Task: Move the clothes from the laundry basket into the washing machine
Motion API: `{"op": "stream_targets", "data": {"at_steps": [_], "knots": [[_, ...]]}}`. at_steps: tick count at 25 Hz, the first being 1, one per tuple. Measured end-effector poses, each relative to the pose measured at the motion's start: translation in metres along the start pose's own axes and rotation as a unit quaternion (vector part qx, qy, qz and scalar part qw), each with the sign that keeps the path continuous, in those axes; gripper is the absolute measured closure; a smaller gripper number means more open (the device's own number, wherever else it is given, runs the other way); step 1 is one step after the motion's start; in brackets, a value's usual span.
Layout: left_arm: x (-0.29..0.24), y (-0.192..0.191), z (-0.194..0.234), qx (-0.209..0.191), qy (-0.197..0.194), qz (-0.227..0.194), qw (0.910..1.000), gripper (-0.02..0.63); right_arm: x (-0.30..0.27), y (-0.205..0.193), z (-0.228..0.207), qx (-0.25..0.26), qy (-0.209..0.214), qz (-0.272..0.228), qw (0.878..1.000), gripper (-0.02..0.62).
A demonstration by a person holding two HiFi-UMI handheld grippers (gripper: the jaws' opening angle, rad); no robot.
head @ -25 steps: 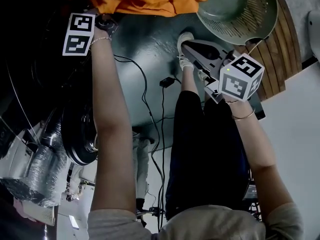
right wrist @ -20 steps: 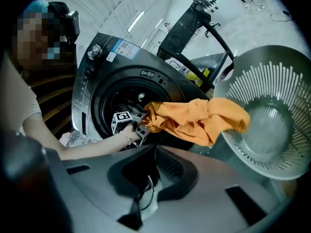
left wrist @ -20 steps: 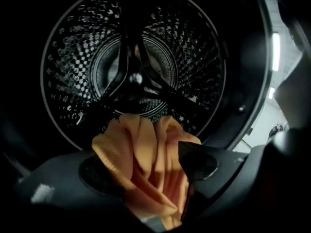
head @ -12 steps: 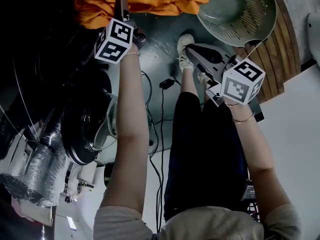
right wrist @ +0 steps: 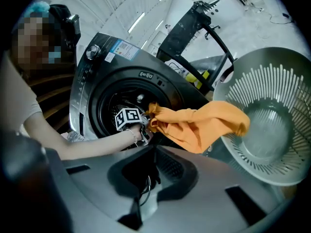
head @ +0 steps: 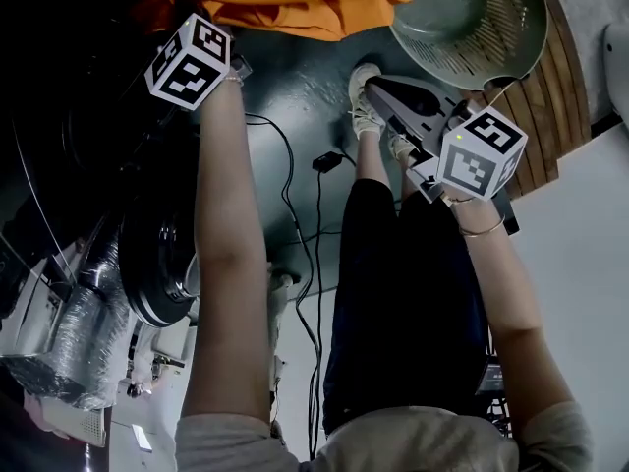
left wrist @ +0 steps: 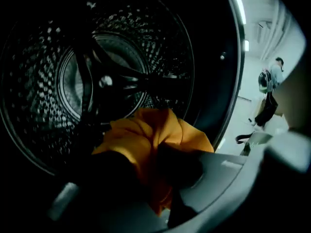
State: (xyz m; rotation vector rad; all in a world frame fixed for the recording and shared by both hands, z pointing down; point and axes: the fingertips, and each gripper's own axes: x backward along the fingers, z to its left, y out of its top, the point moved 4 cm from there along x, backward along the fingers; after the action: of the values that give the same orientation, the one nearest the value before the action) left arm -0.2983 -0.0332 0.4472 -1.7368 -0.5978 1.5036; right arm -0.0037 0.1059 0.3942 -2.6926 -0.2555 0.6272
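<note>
Right up close, the left gripper has its fingers squeezed on the orange cloth. They have just been closing, and the cloth is bunched between them. The gripper sits at the front edge of the washer's round mouth and tips a little downward. The arm behind it is stretched out long.

Just past the fingers lies the drum, dark and bare, straight ahead. So the cloth needs to go forward and in, I think.

Only the held end is at the mouth. The rest of the cloth trails back out, long and loose, toward the basket (I cannot tell if its tail touches the rim). That long tail is what may catch on the mouth's edge.

The left hand is the near one. The right gripper hangs back by the basket with its fingers together and nothing in them. The basket looks bare inside.
</note>
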Motion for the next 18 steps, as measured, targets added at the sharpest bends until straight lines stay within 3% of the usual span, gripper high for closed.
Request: {"op": "stream_targets", "data": {"at_steps": [3, 7, 9, 12, 14, 18], "knots": [[-0.002, 0.027, 0.01, -0.036, 0.026, -0.035, 0.9984, 0.532, 0.001, 0.004, -0.001, 0.003, -0.002, -0.004, 1.0, 0.574], [-0.008, 0.067, 0.032, -0.028, 0.083, -0.089, 0.9922, 0.544, 0.001, 0.006, -0.004, 0.005, -0.002, -0.008, 1.0, 0.574], [-0.014, 0.076, 0.036, -0.029, 0.086, -0.099, 0.991, 0.546, 0.0, 0.005, -0.003, 0.006, 0.0, -0.006, 1.0, 0.574], [-0.029, 0.059, 0.029, -0.012, 0.056, -0.062, 0.9964, 0.471, -0.002, 0.004, -0.004, 0.007, 0.0, -0.003, 1.0, 0.574], [-0.03, 0.043, 0.027, 0.026, 0.037, -0.038, 0.9983, 0.337, -0.004, 0.003, -0.002, 0.003, 0.002, -0.002, 1.0, 0.574], [-0.011, 0.028, 0.021, 0.05, -0.001, -0.019, 0.9986, 0.258, -0.003, 0.004, 0.004, -0.002, 0.01, -0.006, 1.0, 0.574]]}}
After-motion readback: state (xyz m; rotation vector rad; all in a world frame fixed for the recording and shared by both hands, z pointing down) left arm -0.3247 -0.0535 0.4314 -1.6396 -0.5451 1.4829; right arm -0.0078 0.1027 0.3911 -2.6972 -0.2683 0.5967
